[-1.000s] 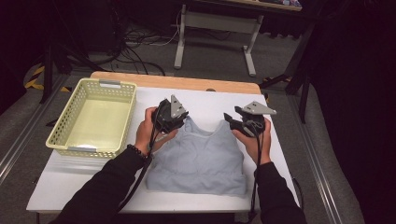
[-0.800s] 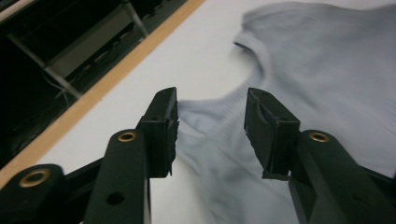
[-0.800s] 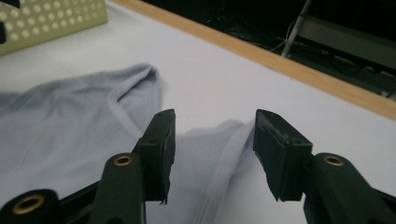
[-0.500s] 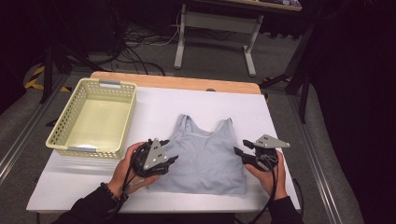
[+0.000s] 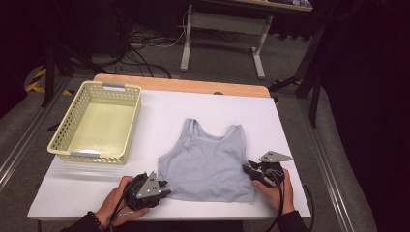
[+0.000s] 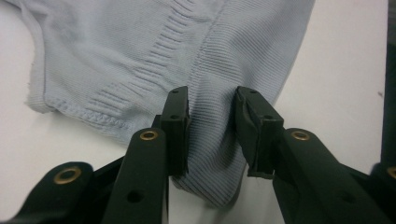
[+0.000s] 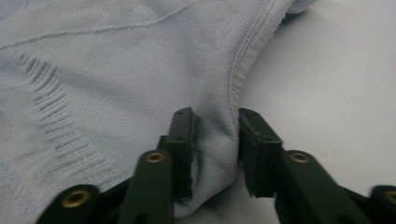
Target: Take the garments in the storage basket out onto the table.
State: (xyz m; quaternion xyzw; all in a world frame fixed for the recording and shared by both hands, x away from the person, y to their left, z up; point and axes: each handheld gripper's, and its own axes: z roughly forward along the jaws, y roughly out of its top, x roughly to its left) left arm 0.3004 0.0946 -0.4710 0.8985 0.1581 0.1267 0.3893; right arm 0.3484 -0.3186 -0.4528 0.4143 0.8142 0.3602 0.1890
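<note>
A light blue knit tank top (image 5: 208,159) lies flat on the white table (image 5: 159,104), straps pointing away from me. My left gripper (image 5: 166,190) sits at its near left hem corner, and its jaws have just been closing. In the left gripper view the ribbed hem (image 6: 210,93) bunches between the two black pads of that gripper (image 6: 212,126). My right gripper (image 5: 247,169) is at the right side edge near the hem, its jaws also just closing. In the right gripper view a wrinkled fold of the top (image 7: 116,70) is pinched in the right gripper (image 7: 215,140).
A pale yellow perforated basket (image 5: 131,130) stands at the table's left, nothing in it. A wooden strip (image 5: 193,86) runs along the far edge. White table surface lies bare around the top. Cables and a metal frame sit on the floor beyond.
Both hands came down from the shoulder straps to the near end of the top. The jaws have narrowed onto the fabric. The top now lies spread flat.
</note>
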